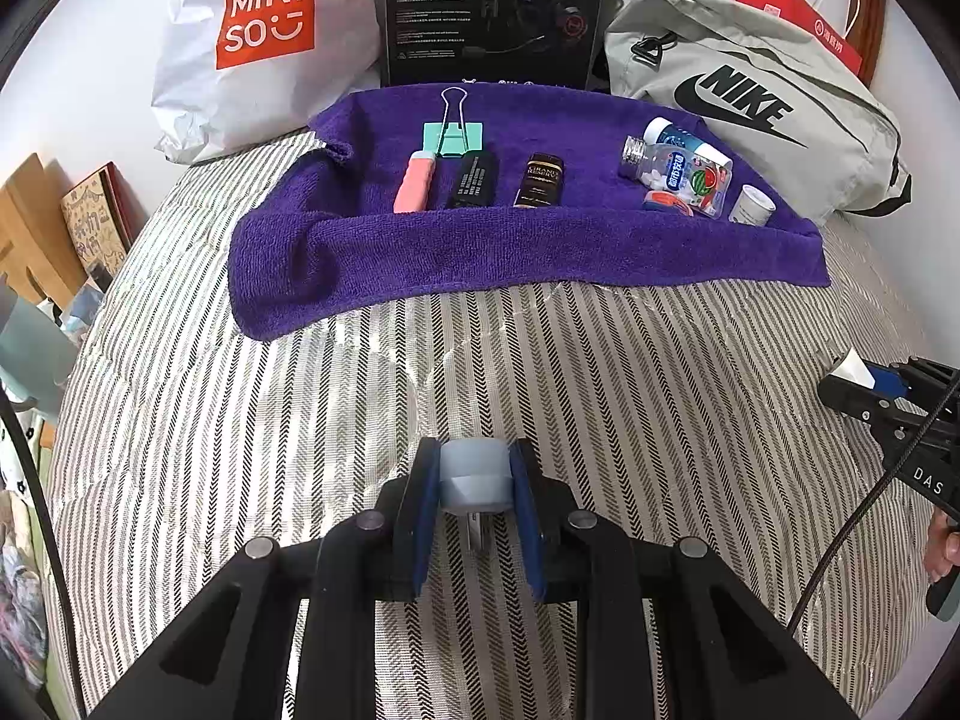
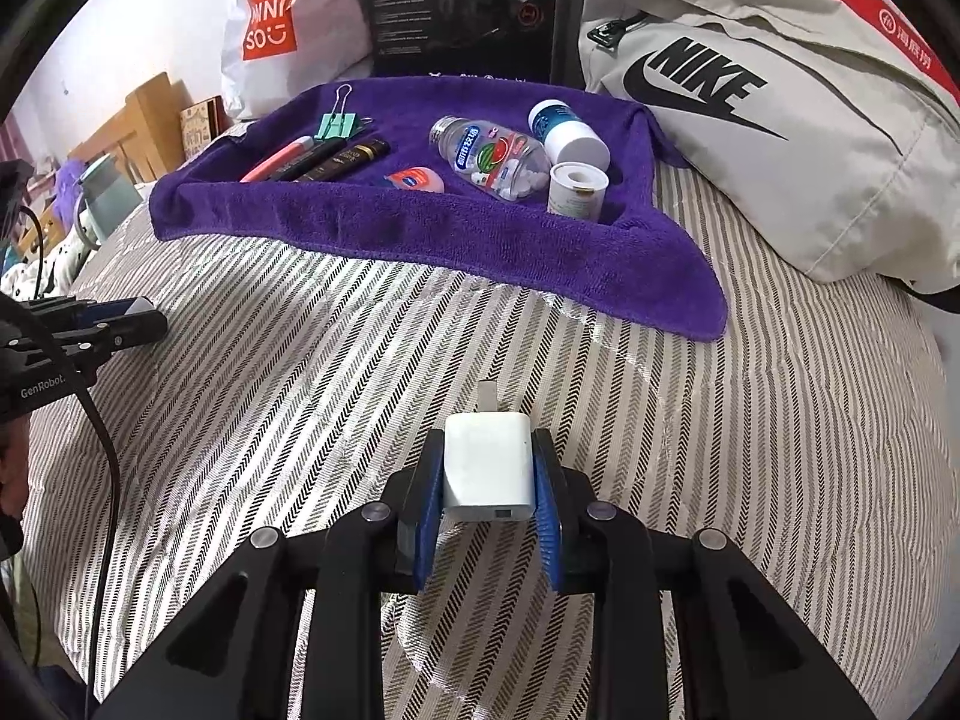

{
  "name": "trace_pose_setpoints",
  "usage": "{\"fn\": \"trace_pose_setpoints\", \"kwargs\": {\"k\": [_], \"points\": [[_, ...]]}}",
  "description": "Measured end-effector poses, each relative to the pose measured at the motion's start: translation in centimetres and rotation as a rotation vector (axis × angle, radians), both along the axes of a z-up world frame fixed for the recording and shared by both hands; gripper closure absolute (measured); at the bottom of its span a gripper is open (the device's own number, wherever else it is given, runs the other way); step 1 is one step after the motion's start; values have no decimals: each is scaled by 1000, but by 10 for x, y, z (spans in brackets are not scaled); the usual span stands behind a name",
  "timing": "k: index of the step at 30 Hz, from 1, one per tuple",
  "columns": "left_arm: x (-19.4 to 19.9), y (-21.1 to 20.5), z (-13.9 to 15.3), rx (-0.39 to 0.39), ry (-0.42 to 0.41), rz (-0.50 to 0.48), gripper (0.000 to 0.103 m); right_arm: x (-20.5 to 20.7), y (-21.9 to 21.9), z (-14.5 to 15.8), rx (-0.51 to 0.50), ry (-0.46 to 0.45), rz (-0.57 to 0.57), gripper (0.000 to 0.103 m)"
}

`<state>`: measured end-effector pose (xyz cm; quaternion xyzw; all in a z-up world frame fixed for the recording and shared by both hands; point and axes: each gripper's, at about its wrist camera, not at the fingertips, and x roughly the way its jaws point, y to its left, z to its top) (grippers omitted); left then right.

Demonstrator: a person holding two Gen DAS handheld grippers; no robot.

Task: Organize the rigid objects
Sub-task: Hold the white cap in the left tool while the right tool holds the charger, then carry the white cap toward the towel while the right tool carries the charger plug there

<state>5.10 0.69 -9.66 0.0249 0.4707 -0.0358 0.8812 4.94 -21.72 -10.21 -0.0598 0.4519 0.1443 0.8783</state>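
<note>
Striped bedspread (image 1: 540, 360) with a purple terry towel (image 1: 480, 252) of sorted bits up top, left tool (image 1: 475, 474) pinching a small pale-blue plastic cylinder (image 1: 474, 471), right tool (image 2: 487, 474) pinching a white charger cube (image 2: 487, 468) by its flat sides, both probably light, stiff, a bit slick.

The black box (image 1: 495, 12) far ahead of the left gripper (image 1: 477, 480) is cut off at the top edge, its print too small to read. The pale plug (image 1: 476, 474) in that gripper hides its own prongs. A hand (image 1: 943, 546) to its right is cropped by the edge.
</note>
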Motion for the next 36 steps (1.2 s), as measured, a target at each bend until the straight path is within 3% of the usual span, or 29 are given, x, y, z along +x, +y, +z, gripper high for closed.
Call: {"fn": "trace_pose_setpoints", "kwargs": {"k": [24,36], "points": [[0,5,5,-26,19,-18,80,5,3,3,-13,50,23,77],[-1,11,23,-46,-12,-14,80,4,6,12,42,52,49,77]]}}
